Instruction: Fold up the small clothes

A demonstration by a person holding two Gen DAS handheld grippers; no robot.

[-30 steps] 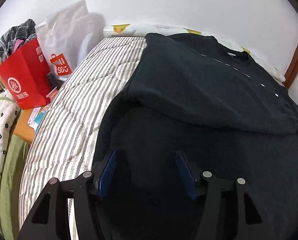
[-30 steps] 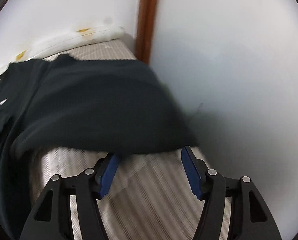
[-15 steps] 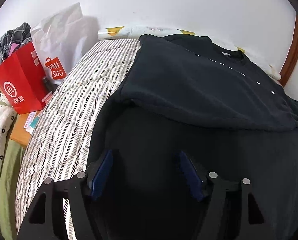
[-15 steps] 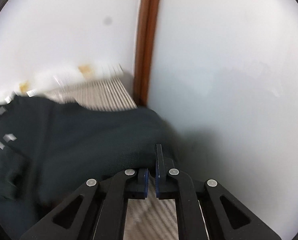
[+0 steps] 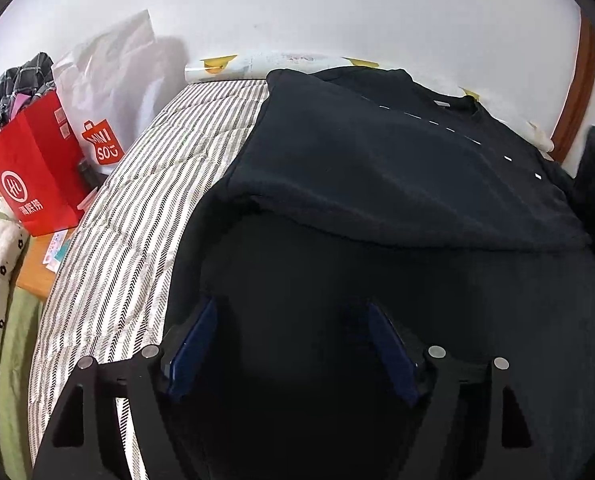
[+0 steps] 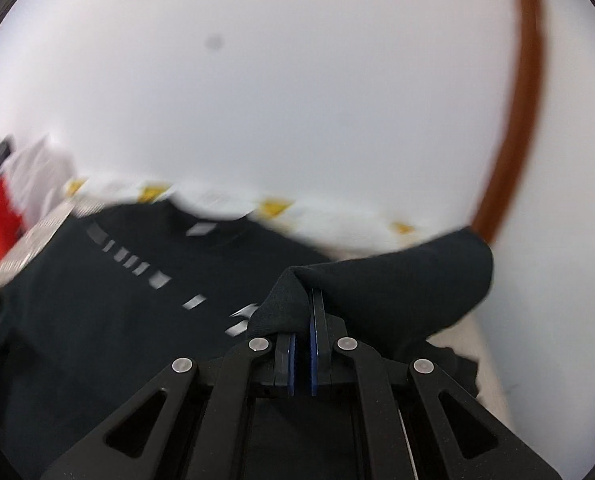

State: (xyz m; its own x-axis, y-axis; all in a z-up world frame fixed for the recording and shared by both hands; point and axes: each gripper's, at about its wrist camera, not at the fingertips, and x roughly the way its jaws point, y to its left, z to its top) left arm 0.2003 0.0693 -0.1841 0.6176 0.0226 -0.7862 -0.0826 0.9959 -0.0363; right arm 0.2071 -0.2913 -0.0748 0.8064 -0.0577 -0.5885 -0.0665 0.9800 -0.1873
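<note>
Room: a plain white wall [image 5: 337, 12] behind the bed, with a brown wooden door frame [image 5: 577, 92] at its right end.
Bed: one, under a grey-and-white striped cover [image 5: 137, 216]; a white roll with yellow marks [image 5: 257, 66] lies along its far edge.
Black T-shirt [image 5: 377, 168]: one, spread on the bed, a row of small white marks across its chest, its left side folded over the body.
Bags: two beside the bed, a red paper bag [image 5: 33, 168] with checked cloth sticking out of its top, and a white Miniso bag [image 5: 109, 92]; its contents are hidden.
Left claw [image 5: 293, 344]: its jaws have just been opening and stand wide over the shirt's hem, gripping nothing.
Right claw [image 6: 302, 320]: closed on a lifted fold of the shirt's right side.
</note>
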